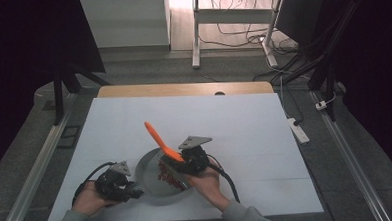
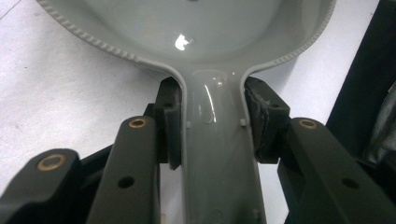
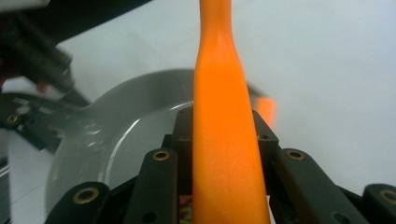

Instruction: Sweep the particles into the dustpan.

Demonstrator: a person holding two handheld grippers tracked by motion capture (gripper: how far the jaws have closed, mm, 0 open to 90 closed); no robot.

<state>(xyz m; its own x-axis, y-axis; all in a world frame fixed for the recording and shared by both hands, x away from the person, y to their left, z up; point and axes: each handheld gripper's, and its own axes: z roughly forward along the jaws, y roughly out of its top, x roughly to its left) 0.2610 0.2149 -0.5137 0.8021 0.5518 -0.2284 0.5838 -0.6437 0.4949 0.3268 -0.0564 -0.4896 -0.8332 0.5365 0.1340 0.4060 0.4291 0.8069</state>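
A: Where's the pan (image 1: 154, 178) & what's gripping what?

B: Near the table's (image 1: 244, 123) front edge. Your left gripper (image 2: 212, 123) clamps its handle; right gripper (image 3: 223, 135) pinches the orange spatula (image 1: 161, 141).

A: Handling?

B: Pan looks stiff, glossy, prob. slippery. Keep hold at the handle neck. Spatula's light.

— What carries everything?
— A white table (image 1: 234, 119); the grey pan (image 1: 149, 167) rests on it, its handle clamped between the left gripper (image 2: 212, 119) fingers (image 2: 170, 121).
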